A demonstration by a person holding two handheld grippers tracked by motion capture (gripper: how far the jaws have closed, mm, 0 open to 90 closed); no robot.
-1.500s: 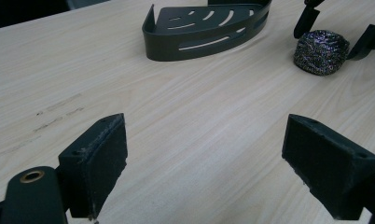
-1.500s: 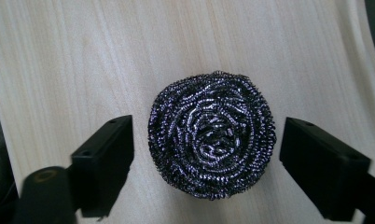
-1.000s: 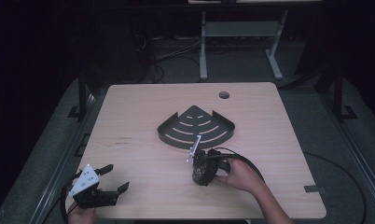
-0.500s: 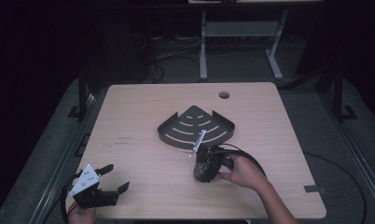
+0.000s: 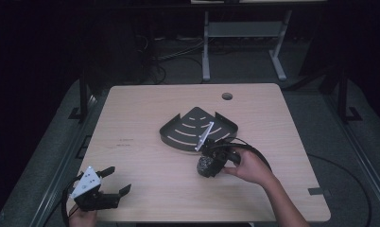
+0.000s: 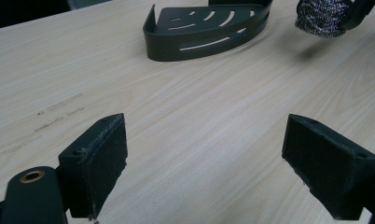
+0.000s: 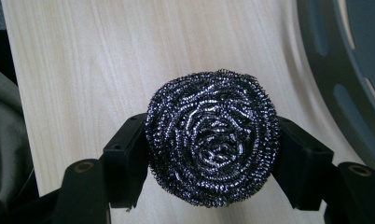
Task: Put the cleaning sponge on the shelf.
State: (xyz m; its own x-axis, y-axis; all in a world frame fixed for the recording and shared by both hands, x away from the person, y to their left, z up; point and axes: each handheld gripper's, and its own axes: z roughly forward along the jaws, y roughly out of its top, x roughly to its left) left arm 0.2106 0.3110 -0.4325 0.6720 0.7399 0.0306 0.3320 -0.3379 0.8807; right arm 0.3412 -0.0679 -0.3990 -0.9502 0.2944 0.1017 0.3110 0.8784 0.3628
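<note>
— Looking down from the high view, what is seen at the lower centre of the frame?

— The right gripper (image 5: 206, 165) is held by the right hand (image 5: 249, 166) just below the dark corner tray (image 5: 171, 137), which lies at the middle of the wooden table (image 5: 145, 109). A steel wool scourer (image 5: 205, 166) is clamped between its jaws.

— Is that grip confirmed in the right gripper view?

— Yes. The scourer (image 7: 212, 135) is pressed from both sides by the black pads (image 7: 125, 163), at the centre of the frame, with the jaws closed down to its width. The tray's slotted rim (image 7: 335, 88) is seen curving along the right edge, close beside the scourer but apart from it.

— And the other tool?

— The left gripper (image 5: 113, 182) is seen at the lower left of the high view, near the table's front edge, well apart from the tray. In the left gripper view its jaws are spread wide, and nothing is held between them (image 6: 218, 158); bare wood is seen in the gap. The tray (image 6: 204, 32) is seen at the top centre there, and the scourer (image 6: 323, 18) at the upper right, raised off the table, with its shadow cast below
</note>
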